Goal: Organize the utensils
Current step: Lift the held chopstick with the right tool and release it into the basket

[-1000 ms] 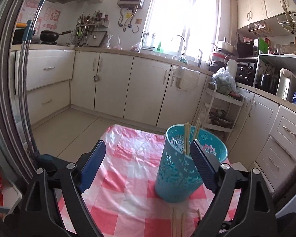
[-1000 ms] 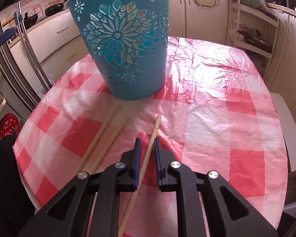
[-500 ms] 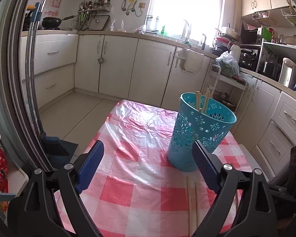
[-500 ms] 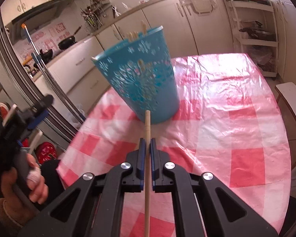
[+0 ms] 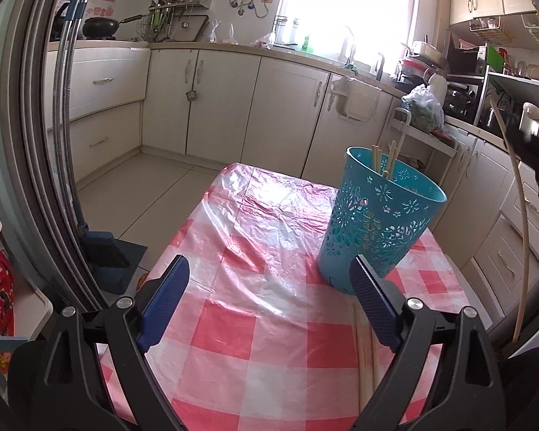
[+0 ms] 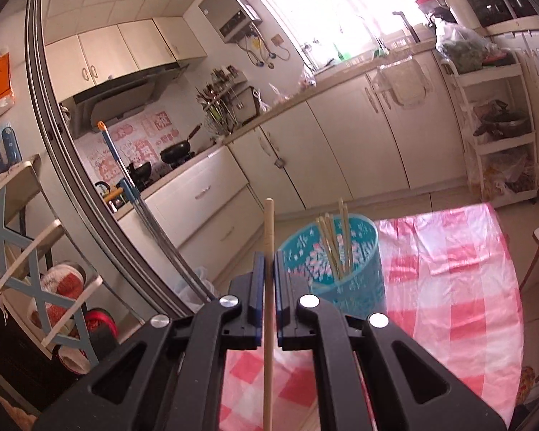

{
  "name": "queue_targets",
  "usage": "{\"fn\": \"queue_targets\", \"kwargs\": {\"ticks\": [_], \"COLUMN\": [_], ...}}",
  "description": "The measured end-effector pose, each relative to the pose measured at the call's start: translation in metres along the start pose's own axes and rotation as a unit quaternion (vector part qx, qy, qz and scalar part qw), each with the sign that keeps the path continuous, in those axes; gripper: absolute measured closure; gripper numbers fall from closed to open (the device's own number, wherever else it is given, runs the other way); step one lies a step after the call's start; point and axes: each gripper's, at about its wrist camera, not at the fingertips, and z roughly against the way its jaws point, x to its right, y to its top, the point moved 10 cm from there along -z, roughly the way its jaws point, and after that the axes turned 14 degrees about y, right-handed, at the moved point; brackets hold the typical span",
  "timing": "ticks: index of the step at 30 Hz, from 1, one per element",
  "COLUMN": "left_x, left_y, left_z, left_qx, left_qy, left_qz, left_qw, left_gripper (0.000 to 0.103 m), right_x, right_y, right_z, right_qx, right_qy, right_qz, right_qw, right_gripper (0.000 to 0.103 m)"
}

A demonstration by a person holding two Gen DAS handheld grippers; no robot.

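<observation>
Raised off the checked cloth (image 6: 449,287) — slim wooden chopstick (image 6: 268,287) pinched by right fingers (image 6: 258,280), left fingers (image 5: 165,291) wide, perforated teal basket (image 5: 377,222)

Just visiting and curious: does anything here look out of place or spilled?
Nothing spilled. Two chopsticks lie loose on the checked tablecloth beside the blue basket, where the others stand. The right tool grips another.

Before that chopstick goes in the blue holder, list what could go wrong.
1. The right gripper pinches the chopstick on a short stretch only; the long ends could swivel or slip.
2. Chopsticks in the holder lean across the opening, so the new one may catch on them.
3. The blue holder stands free on slick plastic tablecloth; the open left gripper isn't steadying it, so a knock could tip it.
</observation>
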Motion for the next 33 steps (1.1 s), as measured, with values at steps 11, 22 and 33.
{"fn": "queue_targets", "kwargs": {"ticks": [11,22,33], "left_x": [0.001,-0.003,-0.012], "left_y": [-0.015,-0.019,-0.026], "left_z": [-0.004,-0.01,-0.019], "left_qx": [-0.011,-0.02,-0.035], "left_qy": [-0.001,0.001,0.014], "left_qz": [-0.006,-0.001,0.014], "left_qw": [0.9999,0.9998,0.9992], "left_gripper": [0.016,0.016,0.016], "right_x": [0.038,0.07,0.08], "right_y": [0.063,0.002,-0.111], "right_z": [-0.04,-0.059,0.012], "right_qx": [0.136,0.053,-0.05], "right_qy": [-0.152,-0.185,-0.207], "right_qz": [0.095,0.11,0.024], "right_qw": [0.974,0.975,0.977], "right_gripper": [0.097,0.089,0.064]}}
